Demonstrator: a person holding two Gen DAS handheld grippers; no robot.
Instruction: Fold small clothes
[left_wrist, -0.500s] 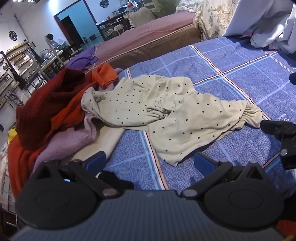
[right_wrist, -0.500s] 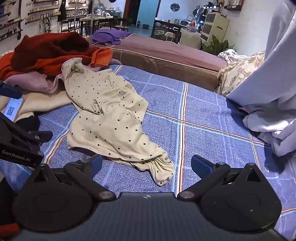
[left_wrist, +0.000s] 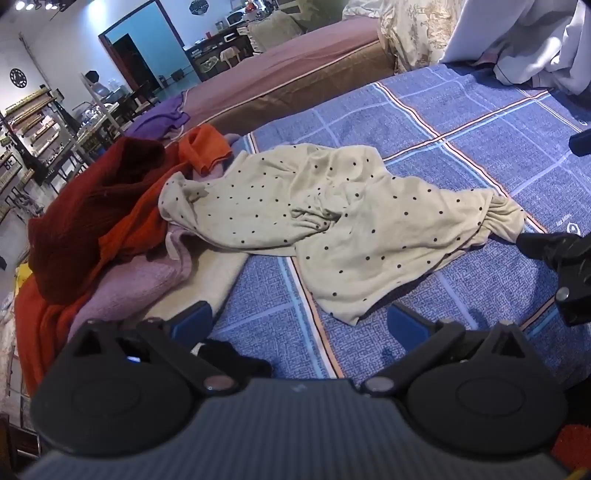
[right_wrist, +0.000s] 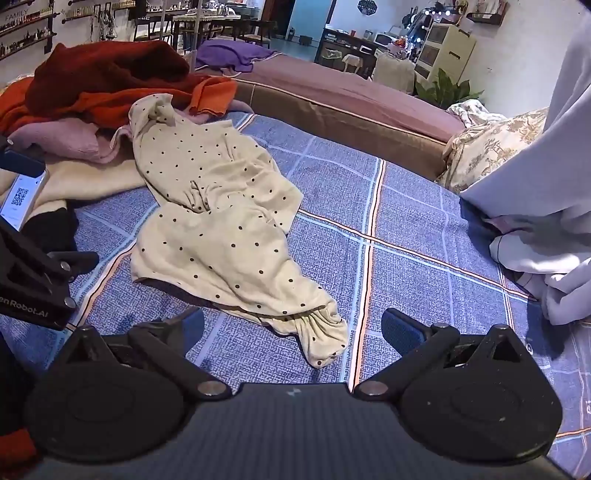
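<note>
Clothes pile (left_wrist: 92, 221) at 9 o'clock, red, orange, pink; overlaps collar end of cream dotted garment (left_wrist: 332, 221). Garment crumpled at centre of blue plaid bed (left_wrist: 480, 122). White bedding (right_wrist: 535, 184) at 3 o'clock. Left gripper (left_wrist: 299, 325), right gripper (right_wrist: 291, 328): jaws released, empty.

White bedding (right_wrist: 535, 206) cut off by the frame's right edge
</note>
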